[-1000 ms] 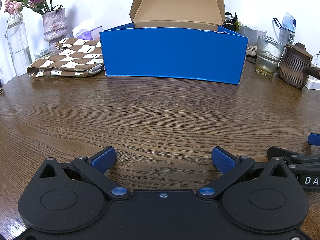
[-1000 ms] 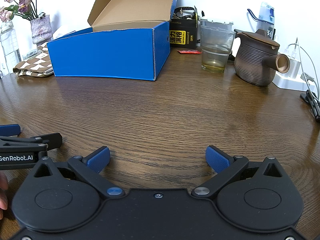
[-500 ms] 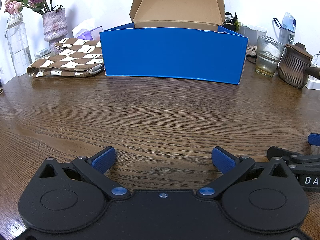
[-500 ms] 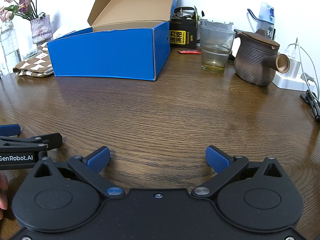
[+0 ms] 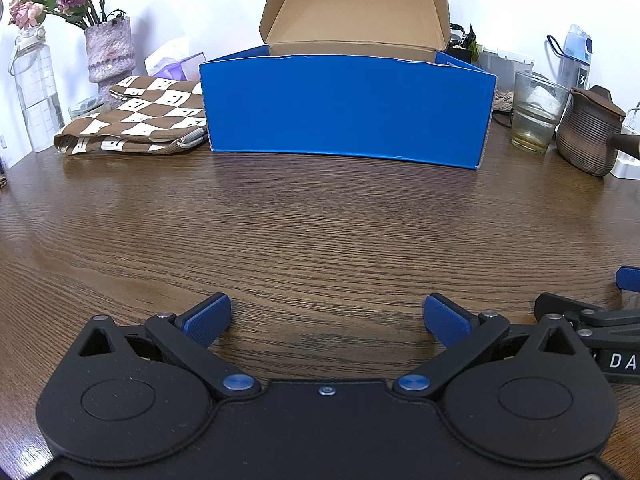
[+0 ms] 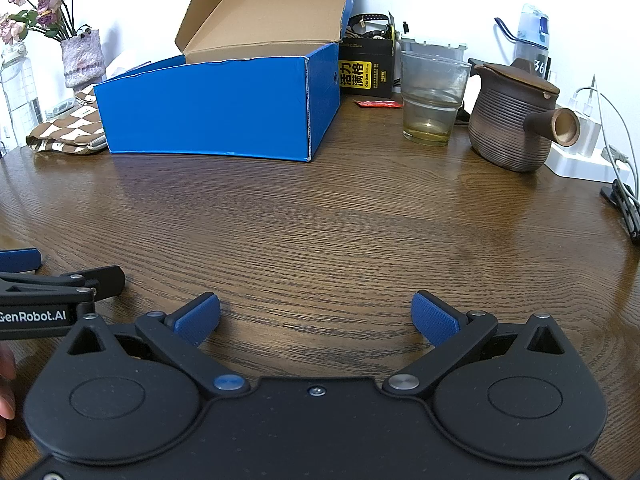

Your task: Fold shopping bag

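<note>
The shopping bag point(image 5: 136, 118) is brown and white checked cloth, lying folded flat at the far left of the wooden table, beside the blue box; in the right wrist view the bag point(image 6: 66, 136) peeks out left of that box. My left gripper point(image 5: 327, 318) stands open low over the near table, nothing between its blue pads. My right gripper point(image 6: 316, 314) is open too, just to the right of the left one, whose side point(image 6: 60, 284) shows at the left edge. Both are far from the bag.
An open blue cardboard box point(image 5: 346, 114) stands at the back centre. A vase of dried flowers point(image 5: 110, 54) and a water bottle point(image 5: 34, 88) sit back left. A glass point(image 6: 432, 102), a brown ribbed teapot point(image 6: 516, 120) and a white power strip point(image 6: 584, 160) sit back right.
</note>
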